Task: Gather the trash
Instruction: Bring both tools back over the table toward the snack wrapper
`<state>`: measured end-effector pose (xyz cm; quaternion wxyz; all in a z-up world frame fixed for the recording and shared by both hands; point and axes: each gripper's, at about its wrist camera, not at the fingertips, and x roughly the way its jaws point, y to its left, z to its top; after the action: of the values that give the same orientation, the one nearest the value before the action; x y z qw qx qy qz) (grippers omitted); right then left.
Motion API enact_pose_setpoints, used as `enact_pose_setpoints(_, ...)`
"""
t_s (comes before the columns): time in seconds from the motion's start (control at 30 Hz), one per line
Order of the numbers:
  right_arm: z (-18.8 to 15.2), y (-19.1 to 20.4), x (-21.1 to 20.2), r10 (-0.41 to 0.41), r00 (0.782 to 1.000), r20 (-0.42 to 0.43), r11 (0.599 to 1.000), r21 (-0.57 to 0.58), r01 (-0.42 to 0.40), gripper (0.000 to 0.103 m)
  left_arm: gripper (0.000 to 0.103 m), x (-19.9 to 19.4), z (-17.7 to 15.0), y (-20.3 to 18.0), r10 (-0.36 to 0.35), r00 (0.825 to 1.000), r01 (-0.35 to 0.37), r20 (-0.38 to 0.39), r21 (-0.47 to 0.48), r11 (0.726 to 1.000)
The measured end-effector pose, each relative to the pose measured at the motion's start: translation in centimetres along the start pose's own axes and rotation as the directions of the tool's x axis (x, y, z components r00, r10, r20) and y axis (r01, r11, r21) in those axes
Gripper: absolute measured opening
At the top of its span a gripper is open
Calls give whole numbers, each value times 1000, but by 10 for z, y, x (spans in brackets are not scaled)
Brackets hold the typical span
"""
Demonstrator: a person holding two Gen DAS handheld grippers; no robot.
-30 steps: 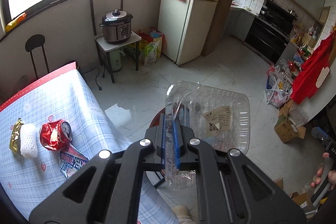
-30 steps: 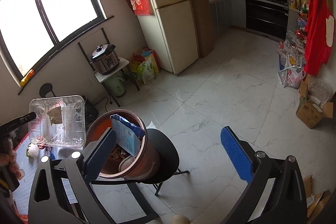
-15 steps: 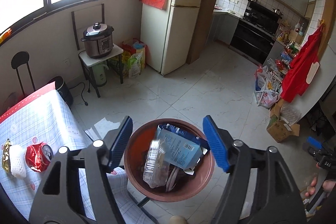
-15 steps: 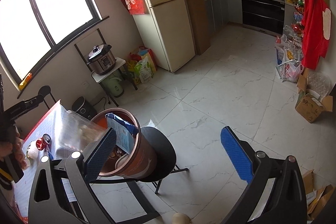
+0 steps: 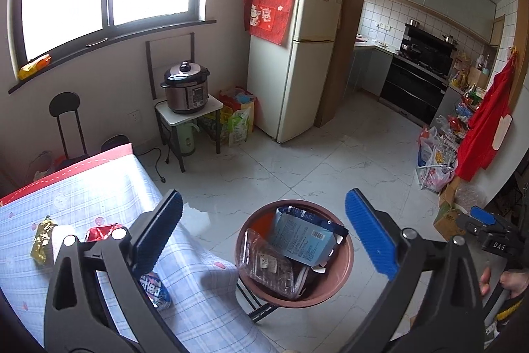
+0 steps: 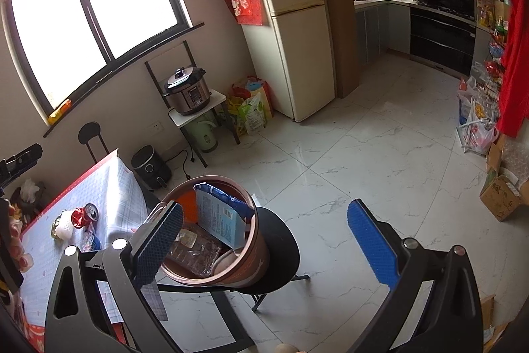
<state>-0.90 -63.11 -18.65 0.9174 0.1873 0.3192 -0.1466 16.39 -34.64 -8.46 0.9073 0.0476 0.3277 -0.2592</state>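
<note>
A brown trash bin (image 5: 340, 282) stands on a black stool (image 6: 281, 253) beside the table. In it lie a clear plastic container (image 5: 267, 263) and a blue packet (image 5: 302, 242). My left gripper (image 5: 264, 240) is open and empty above the bin. My right gripper (image 6: 264, 243) is open and empty, just right of the bin (image 6: 231, 277). On the checked tablecloth (image 5: 82, 187) lie a crushed red can (image 5: 97, 232), a white foam net (image 5: 59, 235), a gold wrapper (image 5: 41, 240) and a blue-red wrapper (image 5: 155, 286).
A fridge (image 5: 294, 55) stands at the back, a rice cooker (image 5: 185, 86) on a small stand by the window. Bags and boxes (image 5: 436, 167) line the right wall. A black air fryer (image 6: 150, 167) sits on the floor by the table.
My left gripper opened and let go of the clear container, which dropped into the bin. The gripper then pulled up and back. My right gripper stayed open.
</note>
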Motion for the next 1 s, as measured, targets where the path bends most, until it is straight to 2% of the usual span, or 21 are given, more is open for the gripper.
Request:
enact_pose_setpoints(0.2, 9, 49, 6, 57, 998, -13, 992, -113, -58, 98, 97, -40, -16, 38, 96, 995, -95, 16, -69, 993)
enact_pose_setpoints(0.4, 9, 96, 18, 130, 990, -62, 968, -208, -140, 98, 97, -75, -45, 80, 200, 980, -198, -3, -178, 964)
enact_pose_setpoints(0.53, 7, 134, 31, 170, 979, -111, 939, -282, -195, 98, 97, -100, -72, 114, 276, 961, -274, -31, -262, 925)
enact_pose_setpoints(0.67, 2, 178, 39, 206, 967, -147, 912, -331, -245, 98, 97, -128, -101, 155, 354, 934, -351, -53, -337, 874)
enact_pose_setpoints(0.8, -7, 225, 40, 232, 959, -162, 888, -366, -276, 98, 97, -154, -130, 203, 405, 910, -403, -87, -402, 822)
enact_pose_setpoints(1.0, -21, 296, 39, 258, 947, -190, 858, -405, -315, 98, 97, -187, -164, 269, 467, 878, -461, -106, -454, 763)
